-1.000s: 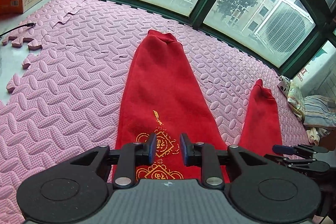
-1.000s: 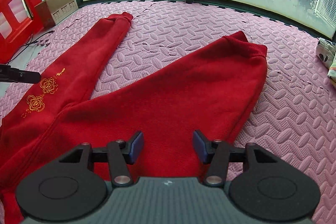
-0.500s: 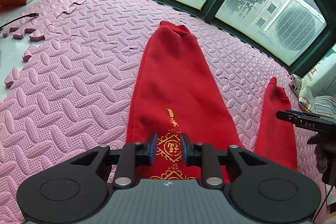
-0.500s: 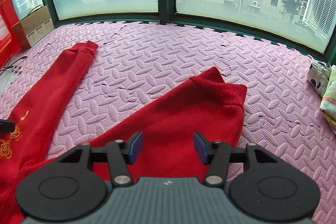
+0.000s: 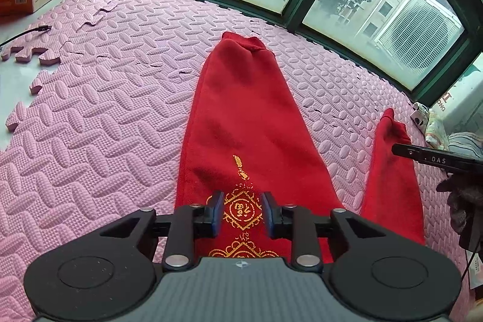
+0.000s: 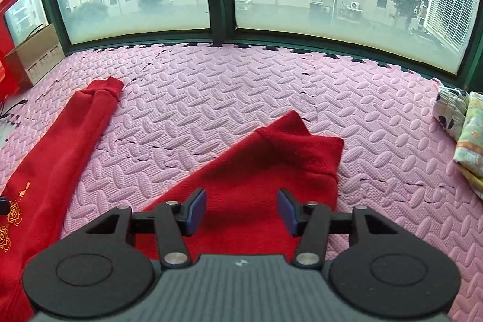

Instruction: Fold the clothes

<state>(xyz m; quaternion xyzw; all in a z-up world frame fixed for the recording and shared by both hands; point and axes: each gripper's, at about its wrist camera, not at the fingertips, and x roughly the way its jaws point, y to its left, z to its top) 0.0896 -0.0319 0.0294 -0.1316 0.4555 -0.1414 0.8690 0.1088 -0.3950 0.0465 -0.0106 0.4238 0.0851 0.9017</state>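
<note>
Hovering: your left gripper (image 5: 243, 215) sits part-open above the red fleece trousers (image 5: 241, 122) with gold embroidery; right gripper (image 6: 241, 212) wide open over the other leg.

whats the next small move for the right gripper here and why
Probably lower the right gripper and close on the trouser leg near its cuff. Its jaws are open and empty, the leg lies splayed apart from the other leg on the mat, so it needs carrying across for the fold.
</note>
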